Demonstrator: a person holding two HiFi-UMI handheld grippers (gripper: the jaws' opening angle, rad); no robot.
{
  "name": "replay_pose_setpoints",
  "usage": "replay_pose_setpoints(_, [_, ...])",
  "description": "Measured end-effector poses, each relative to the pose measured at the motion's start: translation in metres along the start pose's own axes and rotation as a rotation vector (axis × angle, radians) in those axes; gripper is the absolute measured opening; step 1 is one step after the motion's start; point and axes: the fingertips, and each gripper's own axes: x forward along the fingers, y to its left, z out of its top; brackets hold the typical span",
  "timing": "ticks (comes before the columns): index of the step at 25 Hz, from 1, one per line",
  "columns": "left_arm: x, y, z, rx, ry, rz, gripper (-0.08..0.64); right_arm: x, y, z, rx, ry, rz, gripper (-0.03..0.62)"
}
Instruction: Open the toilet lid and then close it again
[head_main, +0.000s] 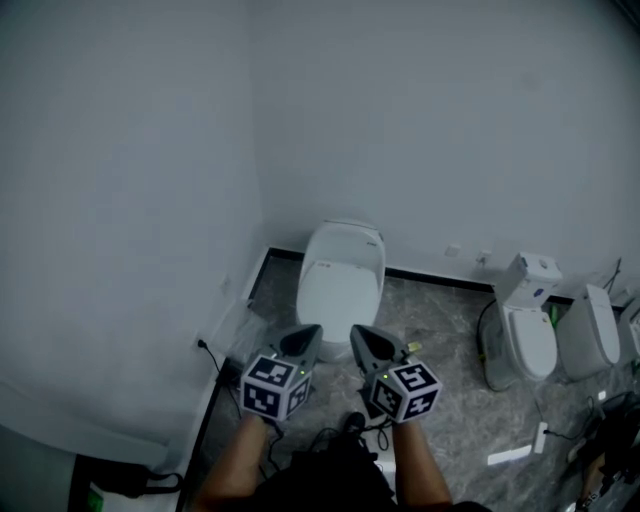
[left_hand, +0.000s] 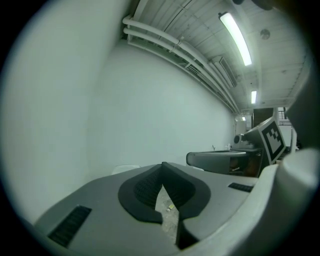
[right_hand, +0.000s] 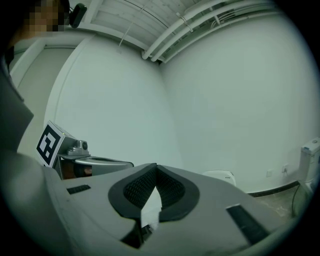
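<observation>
The lowered toilet lid (head_main: 342, 265) is framed directly above the left hand-held gripper (head_main: 311, 334) and right hand-held gripper (head_main: 358, 335), both pinched closed, empty, equally near.

— What are the things carried by?

— A floor (head_main: 440, 330) of grey mottled stone is seen, edged by a dark skirting strip (head_main: 440, 277) where the white walls are met.

— And what is stood on it?

— A white toilet (head_main: 342, 275), lid down, is set in the corner. A second toilet (head_main: 527, 335), with a tank, is placed well apart at the right, and a third toilet (head_main: 590, 335) is seen just beside that one. A black cable (head_main: 213, 362) is laid along the left edge, and a white strip (head_main: 510, 456) lies flat near the right-hand pair.
</observation>
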Motion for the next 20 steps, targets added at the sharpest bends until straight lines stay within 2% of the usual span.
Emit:
replay_pose_setpoints(10, [-0.015,-0.029,0.01,0.03,0.001,-0.024,0.005,-0.029,0.018,0.017,-0.028,-0.022,0.01,0.009])
replay_pose_setpoints(20, [-0.012,-0.032,0.019,0.05,-0.01,-0.026,0.005,-0.032,0.015,0.031,-0.02,-0.054,0.014,0.009])
